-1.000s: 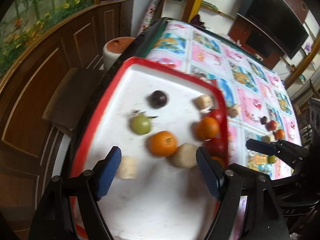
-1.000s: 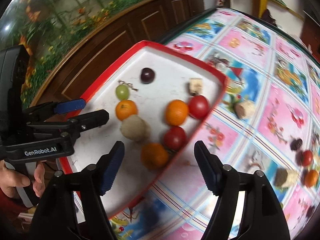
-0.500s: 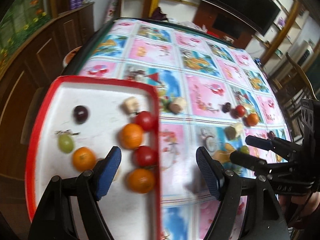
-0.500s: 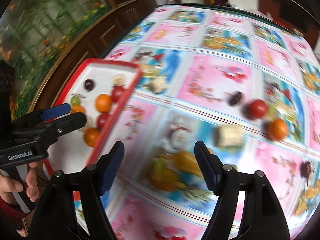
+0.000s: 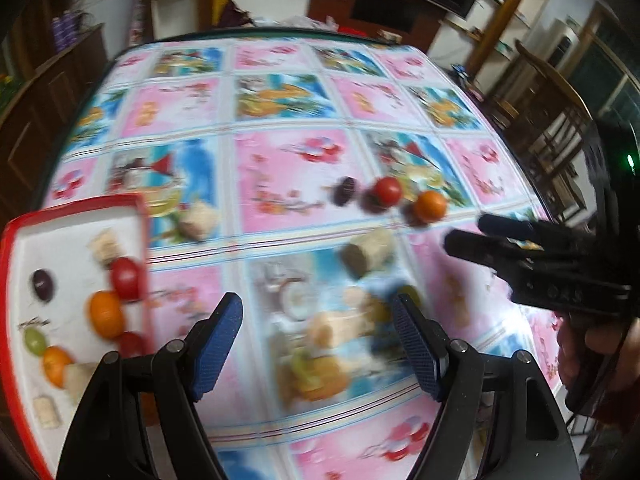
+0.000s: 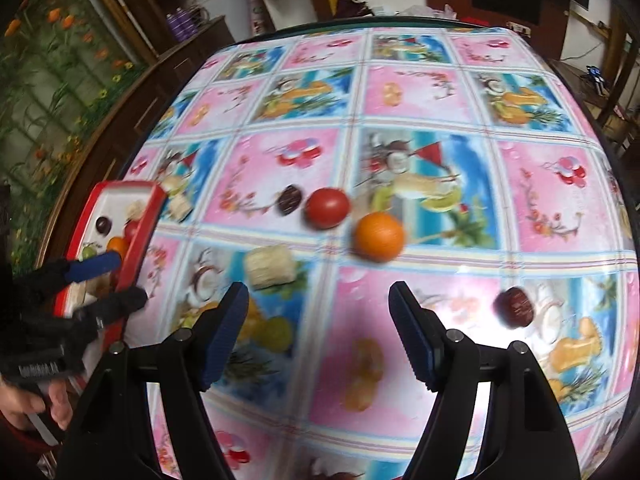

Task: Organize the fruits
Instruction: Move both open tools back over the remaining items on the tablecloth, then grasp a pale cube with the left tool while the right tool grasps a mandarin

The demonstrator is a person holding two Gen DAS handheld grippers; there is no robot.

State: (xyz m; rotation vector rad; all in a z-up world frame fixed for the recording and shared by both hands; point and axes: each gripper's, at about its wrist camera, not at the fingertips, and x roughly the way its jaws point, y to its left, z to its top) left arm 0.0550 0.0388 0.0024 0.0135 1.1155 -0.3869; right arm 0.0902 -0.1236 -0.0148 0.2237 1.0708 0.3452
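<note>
A red-rimmed white tray [image 5: 12,240] at the table's left holds several fruits, among them a tomato [image 5: 125,278], an orange [image 5: 105,314] and a dark plum [image 5: 43,285]. Loose on the patterned cloth lie a dark fruit [image 6: 290,200], a tomato [image 6: 327,208], an orange [image 6: 378,237], a pale chunk [image 6: 269,267] and another dark fruit [image 6: 515,307]. My left gripper [image 5: 318,344] is open and empty above the cloth, right of the tray. My right gripper [image 6: 318,334] is open and empty, just short of the orange and the pale chunk.
A pale chunk [image 5: 199,221] lies just outside the tray's corner. The round table [image 6: 440,92] carries a pink and blue picture cloth. Wooden cabinets [image 6: 168,52] stand to the left, chairs [image 5: 560,120] to the right.
Both grippers have swung right, away from the tray and over the loose fruits on the cloth. Both have stayed open and empty.
</note>
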